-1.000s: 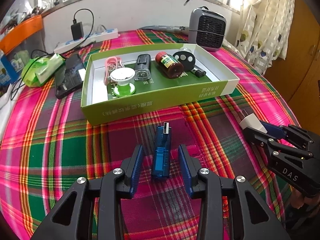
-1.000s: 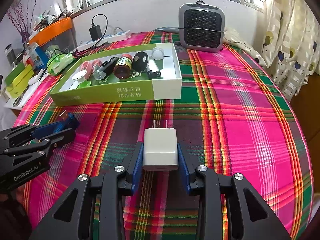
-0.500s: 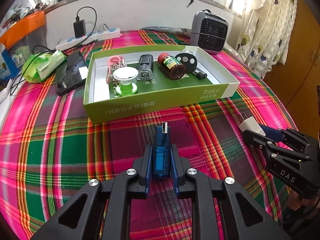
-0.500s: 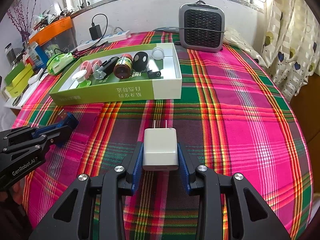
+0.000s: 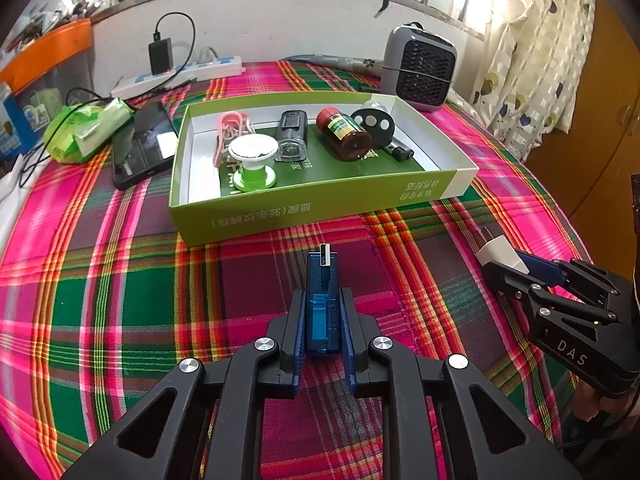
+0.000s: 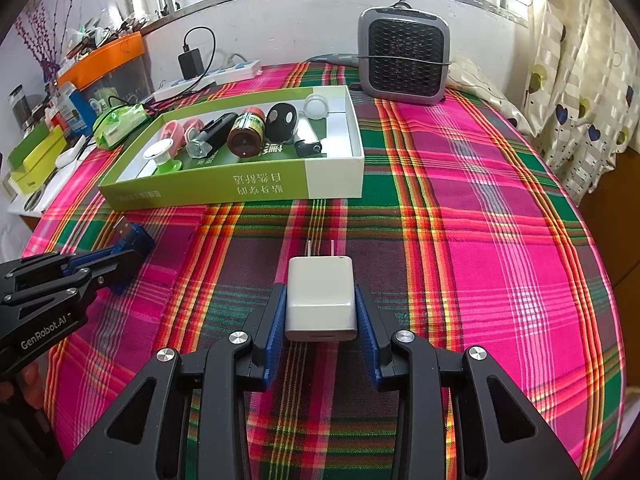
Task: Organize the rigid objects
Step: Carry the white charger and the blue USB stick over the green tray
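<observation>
Left wrist view. The left tongs (image 5: 320, 320) are closed on a blue USB stick (image 5: 322, 300), both pads flat against its sides, its metal plug pointing toward the green box (image 5: 312, 208). The stick sits over the plaid table (image 5: 120, 300) just short of the box's near wall; whether it touches the cloth cannot be told. Inside the box lie a pink clip (image 5: 230, 130), a white-and-green spool (image 5: 254, 160), a black case (image 5: 292, 134), a brown bottle (image 5: 344, 134), a key fob (image 5: 374, 124) and a lighter (image 5: 396, 152). The box's near-right part is bare. The right tongs show near the table's right edge, gripping a white charger (image 5: 500, 254).

Right wrist view. The right tongs (image 6: 320, 312) hold the charger between the pads, prongs toward the box; its sides meet both pads. It lies near the table's middle, well apart from the box's right end.

Progress, as judged: six items are boxed; the two remaining items are both gripped but neither is yet in the box, so carrying and release remain.
</observation>
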`<state>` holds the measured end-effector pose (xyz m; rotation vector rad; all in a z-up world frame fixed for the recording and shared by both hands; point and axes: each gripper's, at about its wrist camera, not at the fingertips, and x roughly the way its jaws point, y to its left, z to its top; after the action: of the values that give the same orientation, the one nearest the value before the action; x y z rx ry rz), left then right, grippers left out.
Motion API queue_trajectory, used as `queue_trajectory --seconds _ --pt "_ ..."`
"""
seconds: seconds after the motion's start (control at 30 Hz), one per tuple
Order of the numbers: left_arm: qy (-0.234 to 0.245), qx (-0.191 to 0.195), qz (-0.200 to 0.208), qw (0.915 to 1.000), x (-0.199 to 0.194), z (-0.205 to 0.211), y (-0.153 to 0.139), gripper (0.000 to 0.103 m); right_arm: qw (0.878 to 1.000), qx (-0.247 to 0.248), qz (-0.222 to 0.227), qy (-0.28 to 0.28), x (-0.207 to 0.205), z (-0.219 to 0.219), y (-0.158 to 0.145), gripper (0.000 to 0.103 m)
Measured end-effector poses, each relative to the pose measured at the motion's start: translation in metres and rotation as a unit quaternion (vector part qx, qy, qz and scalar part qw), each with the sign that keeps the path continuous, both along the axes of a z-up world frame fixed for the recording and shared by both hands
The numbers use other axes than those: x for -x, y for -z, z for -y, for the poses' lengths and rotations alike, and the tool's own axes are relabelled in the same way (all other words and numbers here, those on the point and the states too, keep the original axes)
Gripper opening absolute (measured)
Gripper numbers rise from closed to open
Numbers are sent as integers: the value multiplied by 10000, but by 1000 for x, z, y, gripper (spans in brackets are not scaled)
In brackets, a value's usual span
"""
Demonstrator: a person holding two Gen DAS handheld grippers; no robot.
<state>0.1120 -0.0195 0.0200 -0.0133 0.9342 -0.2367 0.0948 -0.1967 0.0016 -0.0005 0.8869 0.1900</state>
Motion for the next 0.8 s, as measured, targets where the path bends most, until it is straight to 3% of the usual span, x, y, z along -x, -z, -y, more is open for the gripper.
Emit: queue_trajectory --seconds 0.33,0.8 --pt "-36 123 25 9999 1 -3 -4 15 10000 -48 27 -15 1 1 0 35" --pt "-43 217 291 9993 1 -5 -28 15 9990 -91 440 -73 -1 1 -29 35"
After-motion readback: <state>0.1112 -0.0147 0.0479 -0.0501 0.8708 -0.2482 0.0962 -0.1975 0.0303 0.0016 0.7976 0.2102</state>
